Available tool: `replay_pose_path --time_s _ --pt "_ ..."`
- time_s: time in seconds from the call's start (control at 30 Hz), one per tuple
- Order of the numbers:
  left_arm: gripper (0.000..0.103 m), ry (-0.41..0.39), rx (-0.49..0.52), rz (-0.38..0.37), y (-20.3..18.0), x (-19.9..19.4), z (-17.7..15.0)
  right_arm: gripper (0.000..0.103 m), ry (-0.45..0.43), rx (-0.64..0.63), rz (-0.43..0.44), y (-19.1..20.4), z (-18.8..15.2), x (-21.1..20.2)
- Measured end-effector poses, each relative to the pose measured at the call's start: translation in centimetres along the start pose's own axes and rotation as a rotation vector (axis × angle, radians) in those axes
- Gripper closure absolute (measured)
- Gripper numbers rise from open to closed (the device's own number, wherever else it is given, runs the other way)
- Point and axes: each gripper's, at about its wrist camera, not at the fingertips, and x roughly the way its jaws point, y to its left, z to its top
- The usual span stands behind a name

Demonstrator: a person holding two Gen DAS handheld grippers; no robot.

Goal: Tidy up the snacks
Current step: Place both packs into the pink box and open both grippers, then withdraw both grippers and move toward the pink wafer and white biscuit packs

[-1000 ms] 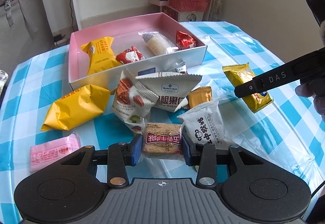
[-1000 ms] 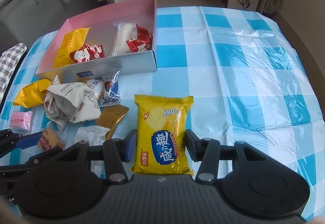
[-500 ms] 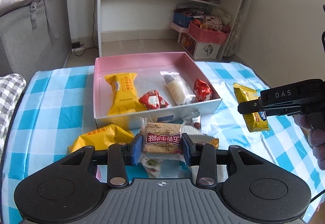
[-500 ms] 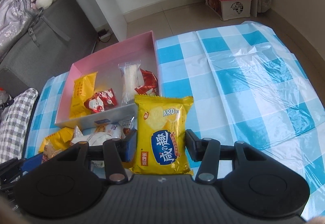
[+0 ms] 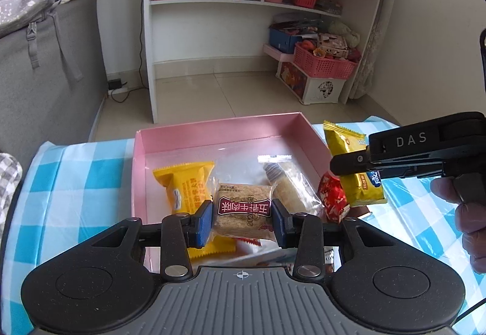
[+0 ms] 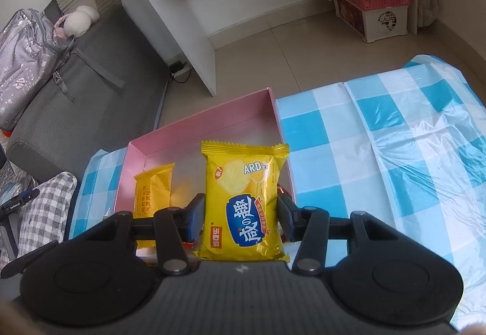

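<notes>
My left gripper (image 5: 242,221) is shut on a brown biscuit pack with a dark red label (image 5: 243,210) and holds it above the near part of the pink box (image 5: 218,131). In the box lie a yellow cake pack (image 5: 185,186), a clear-wrapped roll (image 5: 291,186) and a red pack (image 5: 332,198). My right gripper (image 6: 241,219) is shut on a yellow chip bag (image 6: 246,201) and holds it over the box's right side (image 6: 212,125). The bag also shows in the left wrist view (image 5: 349,161).
The box stands on a blue-and-white checked tablecloth (image 6: 379,146). A white shelf unit (image 5: 243,15) and pink baskets (image 5: 325,61) stand on the floor behind. A grey sofa (image 6: 76,85) is at the left.
Both grippers rose and moved forward with their packs, from over the table's loose snacks to over the pink box. The loose snacks dropped out of view.
</notes>
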Motion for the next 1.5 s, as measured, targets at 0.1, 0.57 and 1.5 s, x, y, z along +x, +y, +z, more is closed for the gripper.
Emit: replay_pose_path --time_s 0.1,0.57,1.5 --pt "0.065 0.002 0.04 0.016 -0.4 2.4 0.9 0.057 0.004 -0.043 0.001 0.4 1.3 1.6" --pt "0.065 0.015 0.083 0.05 0.1 10.3 2.9 0.057 0.008 -0.174 0.042 0.6 3.7 6.5" --pt "0.014 -0.011 0.01 0.055 0.0 4.4 1.0 0.014 -0.08 -0.134 0.023 0.6 1.5 0.3"
